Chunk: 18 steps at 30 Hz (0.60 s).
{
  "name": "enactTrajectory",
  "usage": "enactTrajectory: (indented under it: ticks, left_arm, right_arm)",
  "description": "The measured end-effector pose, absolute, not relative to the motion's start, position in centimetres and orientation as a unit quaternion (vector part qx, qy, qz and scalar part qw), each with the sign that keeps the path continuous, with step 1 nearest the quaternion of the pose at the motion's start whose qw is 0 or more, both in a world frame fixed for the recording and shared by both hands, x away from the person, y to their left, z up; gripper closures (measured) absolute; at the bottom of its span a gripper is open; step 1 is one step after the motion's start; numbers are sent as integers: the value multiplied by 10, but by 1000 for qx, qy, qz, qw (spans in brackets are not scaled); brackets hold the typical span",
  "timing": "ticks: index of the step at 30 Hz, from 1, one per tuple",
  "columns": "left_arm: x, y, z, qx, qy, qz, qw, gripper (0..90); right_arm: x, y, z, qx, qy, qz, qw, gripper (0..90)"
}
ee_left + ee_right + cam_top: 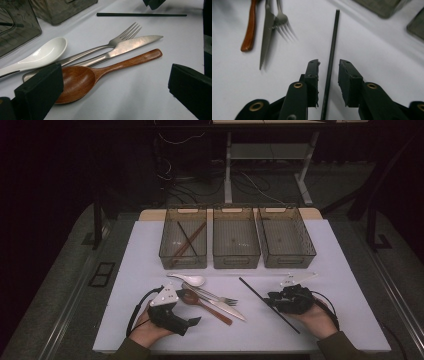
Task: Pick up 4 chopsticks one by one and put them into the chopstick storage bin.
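Dim room; grey floor (cables trailing) under a desk frame.

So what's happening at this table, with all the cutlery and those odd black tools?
A person holds a clamp-like gripper in each hand. The right gripper straddles a black chopstick lying on the white table, jaws open, not yet pinching it. The left gripper rests open beside a wooden spoon, knife, fork and white spoon. Beyond stand three bins; the left bin already holds chopsticks.
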<state>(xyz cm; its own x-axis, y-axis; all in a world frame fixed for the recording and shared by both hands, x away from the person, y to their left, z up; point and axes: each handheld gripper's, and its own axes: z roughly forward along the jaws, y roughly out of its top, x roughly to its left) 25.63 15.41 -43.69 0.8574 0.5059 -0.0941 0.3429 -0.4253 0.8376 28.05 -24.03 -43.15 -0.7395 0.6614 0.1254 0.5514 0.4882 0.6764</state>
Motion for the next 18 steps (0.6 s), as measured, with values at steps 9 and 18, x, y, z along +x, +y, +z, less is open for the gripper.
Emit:
enactTrajectory:
  ticks: [9, 18]
  left_arm:
    - [256, 153, -437, 843, 250, 88, 469, 0]
    - [257, 154, -437, 841, 253, 90, 469, 0]
  right_arm:
    - [284, -240, -438, 357, 863, 350, 73, 756]
    - [286, -236, -442, 353, 867, 346, 64, 776]
